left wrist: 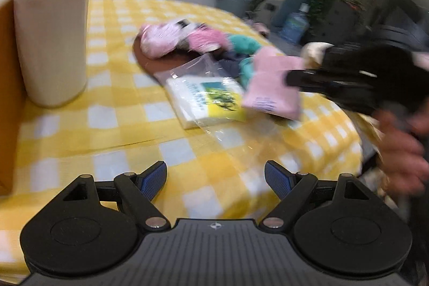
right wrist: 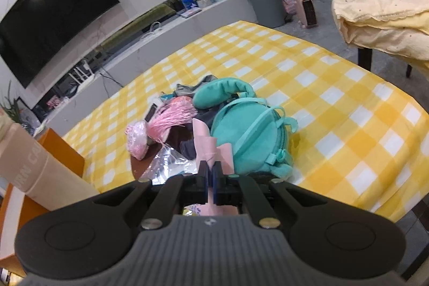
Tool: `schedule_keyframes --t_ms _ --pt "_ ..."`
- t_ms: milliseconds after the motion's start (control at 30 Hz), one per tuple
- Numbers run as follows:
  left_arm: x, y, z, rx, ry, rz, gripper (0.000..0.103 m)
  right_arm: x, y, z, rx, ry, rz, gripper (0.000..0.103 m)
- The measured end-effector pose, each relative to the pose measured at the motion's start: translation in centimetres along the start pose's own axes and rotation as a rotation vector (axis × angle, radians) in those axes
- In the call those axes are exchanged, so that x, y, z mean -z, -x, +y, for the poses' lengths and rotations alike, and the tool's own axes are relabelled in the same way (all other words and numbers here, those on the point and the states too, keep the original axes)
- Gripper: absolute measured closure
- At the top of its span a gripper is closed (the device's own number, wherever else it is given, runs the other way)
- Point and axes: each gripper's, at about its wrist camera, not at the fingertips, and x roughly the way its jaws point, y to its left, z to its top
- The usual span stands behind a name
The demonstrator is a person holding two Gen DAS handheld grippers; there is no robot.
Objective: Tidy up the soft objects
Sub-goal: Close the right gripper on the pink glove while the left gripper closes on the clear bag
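Observation:
A pile of soft things lies on the yellow checked tablecloth (left wrist: 112, 125): a pink-white bundle (left wrist: 161, 40), a teal plush bag (right wrist: 249, 137), and a tissue pack in clear plastic (left wrist: 206, 101). My right gripper (right wrist: 210, 172) is shut on a pink folded cloth pack (right wrist: 207, 149) and holds it above the pile; it also shows in the left wrist view (left wrist: 273, 83), with the right gripper (left wrist: 292, 78) on its right edge. My left gripper (left wrist: 215, 176) is open and empty, low over the cloth in front of the tissue pack.
A tall beige roll (left wrist: 52, 18) stands at the left beside an orange box (left wrist: 8, 87). A chair with a yellow cover (right wrist: 386, 15) stands beyond the table's right edge. A grey bin (right wrist: 264, 0) and a TV (right wrist: 51, 12) are behind.

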Motion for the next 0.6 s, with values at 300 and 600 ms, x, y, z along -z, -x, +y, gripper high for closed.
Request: schedule_keyframes --t_ms 300,600 --pt "-2.1 -2.9 0.1 0.126 0.157 -0.006 0.013 -0.5 0.6 -1.7 -0.021 -0.027 -0.006 0.103" --pt "-2.5 -4.5 -1.2 0.034 0.139 -0.012 0.064 -0.6 1.0 -1.6 -0.052 -0.027 -0.011 0.103"
